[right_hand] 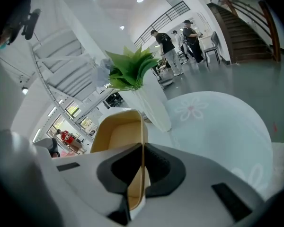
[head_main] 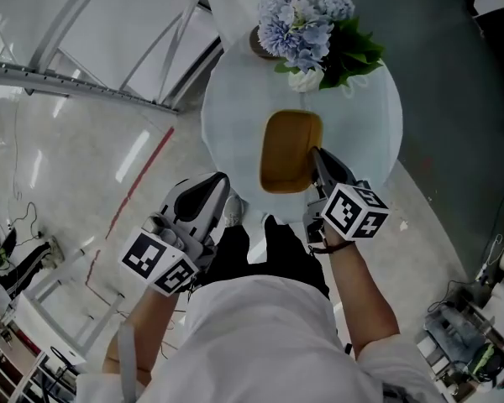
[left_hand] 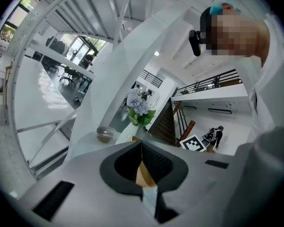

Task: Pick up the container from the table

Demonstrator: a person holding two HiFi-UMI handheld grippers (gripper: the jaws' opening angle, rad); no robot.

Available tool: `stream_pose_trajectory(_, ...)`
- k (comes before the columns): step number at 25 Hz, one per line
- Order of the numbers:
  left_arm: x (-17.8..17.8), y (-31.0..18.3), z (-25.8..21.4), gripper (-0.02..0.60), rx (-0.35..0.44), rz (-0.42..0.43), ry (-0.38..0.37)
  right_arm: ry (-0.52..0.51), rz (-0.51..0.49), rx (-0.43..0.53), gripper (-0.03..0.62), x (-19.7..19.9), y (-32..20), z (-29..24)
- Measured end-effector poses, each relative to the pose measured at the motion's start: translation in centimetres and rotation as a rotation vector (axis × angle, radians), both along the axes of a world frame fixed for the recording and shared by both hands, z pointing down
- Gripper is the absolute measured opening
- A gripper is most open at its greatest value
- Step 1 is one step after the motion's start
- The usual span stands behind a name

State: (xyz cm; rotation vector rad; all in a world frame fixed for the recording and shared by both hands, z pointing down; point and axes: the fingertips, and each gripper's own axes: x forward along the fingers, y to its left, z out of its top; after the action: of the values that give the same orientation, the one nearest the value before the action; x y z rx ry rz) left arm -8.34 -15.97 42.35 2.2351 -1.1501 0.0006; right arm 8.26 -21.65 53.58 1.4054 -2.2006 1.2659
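Note:
A mustard-yellow container [head_main: 290,149] with an open top hangs over the near part of the round white table [head_main: 365,124]. My right gripper [head_main: 317,159] is shut on its near right wall, and in the right gripper view that thin wall [right_hand: 117,136] runs straight between the pads. My left gripper [head_main: 214,190] hovers to the left of the table's near edge, apart from the container, shut with nothing between its pads. In the left gripper view the jaws [left_hand: 142,144] meet, and a strip of the container's tan shows behind them.
A white vase of blue flowers and green leaves [head_main: 311,28] stands at the table's far side, just beyond the container [right_hand: 151,103]. A small brown bowl [left_hand: 105,134] sits near it. White metal frames [head_main: 84,57] stand to the left. People stand far off [right_hand: 168,46].

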Motion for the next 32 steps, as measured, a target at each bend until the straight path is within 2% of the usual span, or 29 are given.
stream_pose_trajectory(32,0.4,0.9,-11.4,0.021,0.235,0.057,-0.011,-0.023,0.052,0.298,0.032,1.6,1.7,-16.4)
